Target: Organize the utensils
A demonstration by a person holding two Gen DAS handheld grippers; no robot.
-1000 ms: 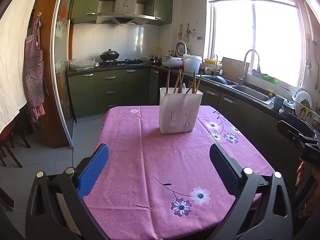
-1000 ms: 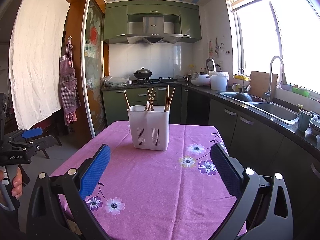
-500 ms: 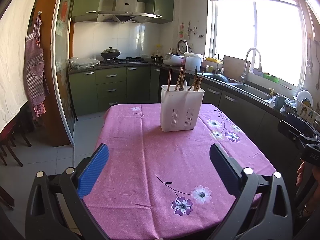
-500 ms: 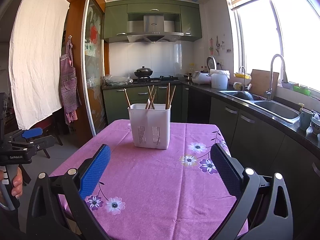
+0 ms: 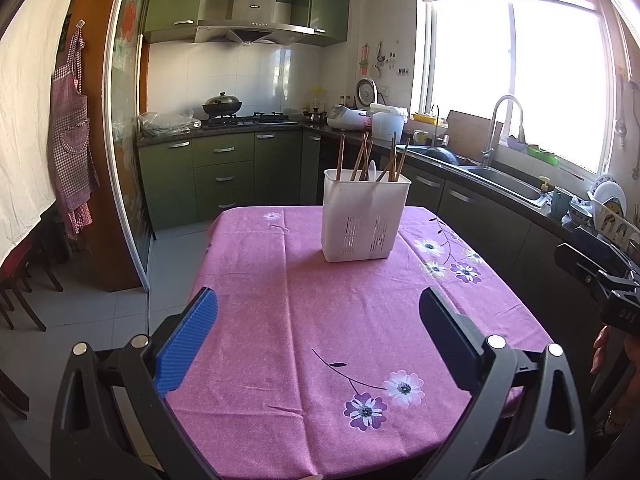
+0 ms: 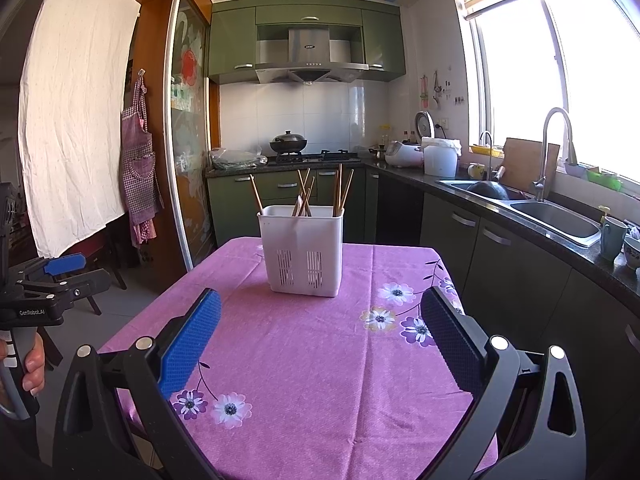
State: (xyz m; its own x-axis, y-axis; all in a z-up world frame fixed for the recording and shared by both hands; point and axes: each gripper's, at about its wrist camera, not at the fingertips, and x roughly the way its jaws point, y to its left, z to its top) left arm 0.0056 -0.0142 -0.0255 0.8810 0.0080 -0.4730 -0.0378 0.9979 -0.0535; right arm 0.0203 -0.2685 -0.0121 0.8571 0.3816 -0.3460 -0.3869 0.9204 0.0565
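We hold both pairs of tongs low over the near edge of the bench with the pink flowered cloth [image 5: 320, 320], and the whole coming move turns on one thing: the white slotted plastic utensil holder [image 5: 362, 220] stands straight ahead of us, well apart from both tools, towards the far end of the bench.

Our left tongs [image 5: 318, 320] gape wide, blue pad on one side and black pad on the other, with nothing between them but cloth. Our right tongs [image 6: 320, 320] gape just as wide and are likewise empty.

From the left view the holder sits a little to the right of the centre line; from the right view it sits almost dead centre, slightly left. So we judge the two hands about equally near, with the right one lined up more squarely.

The brown wooden chopsticks [image 6: 304, 194] stand in the holder with their long axes near upright, splayed at loose angles, some leaning left and some right. A pale utensil [image 5: 372, 170] shows among them; we cannot tell what it is. Any grasp would call for reaching forward and meeting the sticks above the rim, jaws closing across a shaft.
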